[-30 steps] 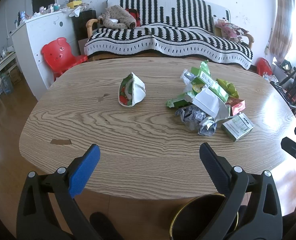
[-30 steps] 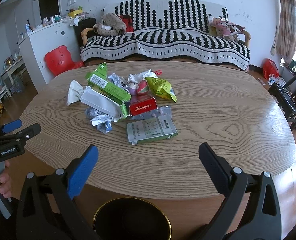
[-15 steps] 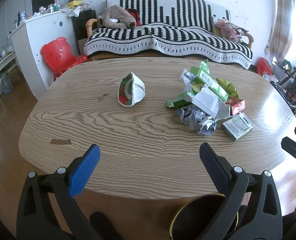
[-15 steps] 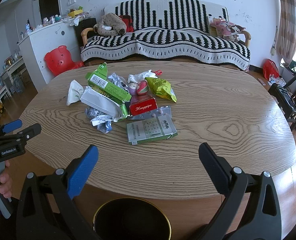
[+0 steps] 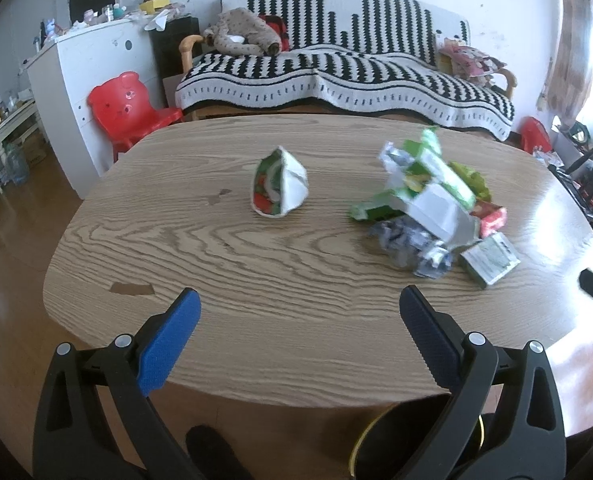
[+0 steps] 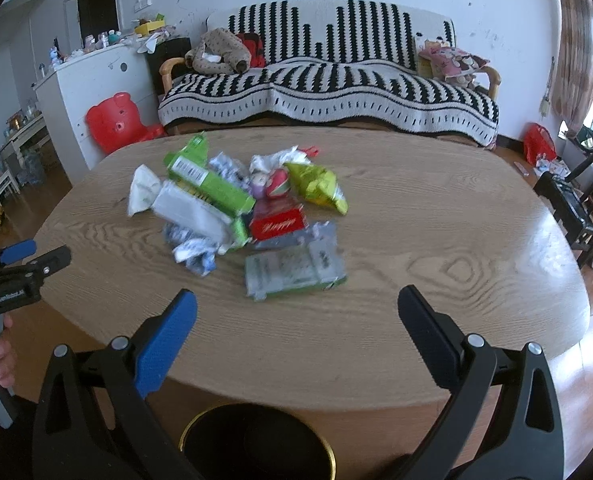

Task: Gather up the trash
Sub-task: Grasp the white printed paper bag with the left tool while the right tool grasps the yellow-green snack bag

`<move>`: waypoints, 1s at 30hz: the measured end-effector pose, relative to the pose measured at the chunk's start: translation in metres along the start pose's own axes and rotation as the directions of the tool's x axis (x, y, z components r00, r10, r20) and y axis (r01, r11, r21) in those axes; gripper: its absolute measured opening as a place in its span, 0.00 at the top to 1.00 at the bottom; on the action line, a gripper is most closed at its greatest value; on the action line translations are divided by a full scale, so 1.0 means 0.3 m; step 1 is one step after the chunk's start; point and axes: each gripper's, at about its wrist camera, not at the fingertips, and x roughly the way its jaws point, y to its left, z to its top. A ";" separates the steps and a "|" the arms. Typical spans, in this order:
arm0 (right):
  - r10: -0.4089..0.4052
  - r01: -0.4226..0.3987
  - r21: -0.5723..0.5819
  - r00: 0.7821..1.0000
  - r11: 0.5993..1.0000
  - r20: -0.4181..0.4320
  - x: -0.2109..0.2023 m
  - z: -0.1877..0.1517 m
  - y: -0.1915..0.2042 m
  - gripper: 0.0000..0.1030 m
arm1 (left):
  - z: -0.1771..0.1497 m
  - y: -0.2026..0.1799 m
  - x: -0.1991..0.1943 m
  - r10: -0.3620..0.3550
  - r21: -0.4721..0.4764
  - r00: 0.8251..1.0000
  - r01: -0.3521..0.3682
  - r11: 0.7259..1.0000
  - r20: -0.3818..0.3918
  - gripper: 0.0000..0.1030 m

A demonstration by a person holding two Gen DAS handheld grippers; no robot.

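At the far left of the left wrist view, a white cabinet (image 5: pixel 92 92) and a red bear-shaped chair (image 5: pixel 126 110) are seen beyond the wooden table (image 5: pixel 224 256). A small dark patch (image 5: pixel 132 289) is marked on the tabletop near its left front edge. The left gripper (image 5: pixel 299 320) is held above the near edge of the table, its jaws spread wide with nothing between them; 1 blue pad and 1 dark pad are visible. Towards the middle of the table, a folded wrapper (image 5: pixel 279 189), white outside with red and green print inside, is seen lying alone, well apart from the rest. To its right, a heap of trash (image 5: pixel 432 208) is piled: green cartons, white paper, crumpled foil, a red box (image 6: pixel 278 222) and a flat grey-green packet (image 6: pixel 294 270) at the front. The heap is blurred in both views, so finer print cannot be read. In the right wrist view, a yellow-green snack bag (image 6: pixel 318 186) is seen at the heap's far right side. The right gripper (image 6: pixel 297 320) is likewise held released over the near table edge, in front of the flat packet and not touching it. Below the table edge, between the 2 grippers, a black bin with a gold rim (image 6: pixel 256 442) is placed on the floor. Behind the table, a sofa under a black-and-white striped cover (image 6: pixel 328 80) is set against the wall.
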 end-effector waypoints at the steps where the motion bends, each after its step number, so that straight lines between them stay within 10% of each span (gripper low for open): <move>1: -0.004 0.004 0.003 1.000 1.000 0.002 0.007 0.014 -0.014 0.05 | 0.009 0.012 0.008 0.004 -0.004 1.000 -0.004 1.000 -0.004 0.06; 23: 0.133 -0.107 0.141 0.971 0.984 -0.198 0.736 0.358 -0.218 0.05 | 0.317 0.077 0.618 -0.005 -0.045 0.993 0.000 0.999 -0.116 0.06; 30: 0.188 -0.154 0.156 0.954 0.976 -0.233 0.815 0.364 -0.216 0.42 | 0.322 0.079 0.677 -0.031 -0.051 0.988 0.023 0.998 -0.152 0.19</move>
